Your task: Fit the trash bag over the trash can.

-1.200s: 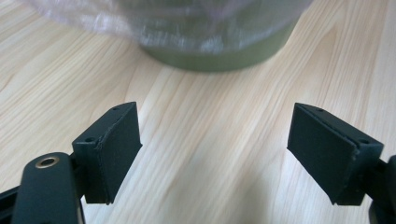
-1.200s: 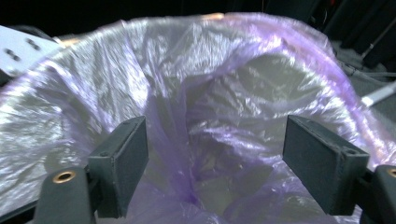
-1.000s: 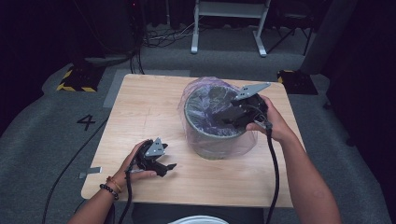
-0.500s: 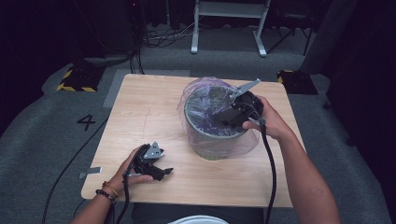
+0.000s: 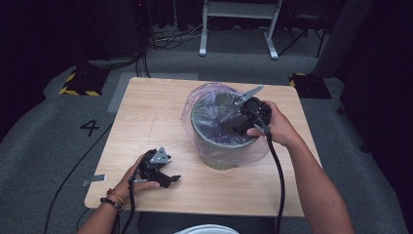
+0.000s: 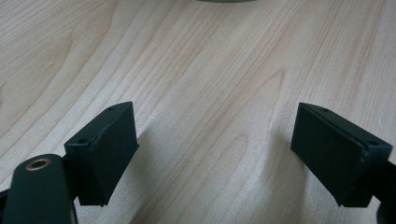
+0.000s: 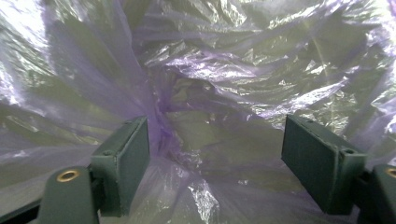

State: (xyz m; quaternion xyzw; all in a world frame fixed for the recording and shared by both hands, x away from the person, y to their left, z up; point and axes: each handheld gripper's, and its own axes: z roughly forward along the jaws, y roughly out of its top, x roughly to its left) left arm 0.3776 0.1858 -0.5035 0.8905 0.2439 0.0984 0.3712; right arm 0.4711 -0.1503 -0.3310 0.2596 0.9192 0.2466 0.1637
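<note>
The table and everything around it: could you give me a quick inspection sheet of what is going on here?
Surface: wooden table, bare light wood.
Job's things: grey bin lined with a purple plastic bag, whose edge is folded over the rim.
Clutter: nothing seen.
Grippers: right tool open, inside the bag-lined bin; left tool open, low over bare wood near the front edge.
Cables: one cable trails from the right tool; more lie on the floor behind.
Surroundings: grey carpet with a number 4, hazard-striped blocks, a white frame.
</note>
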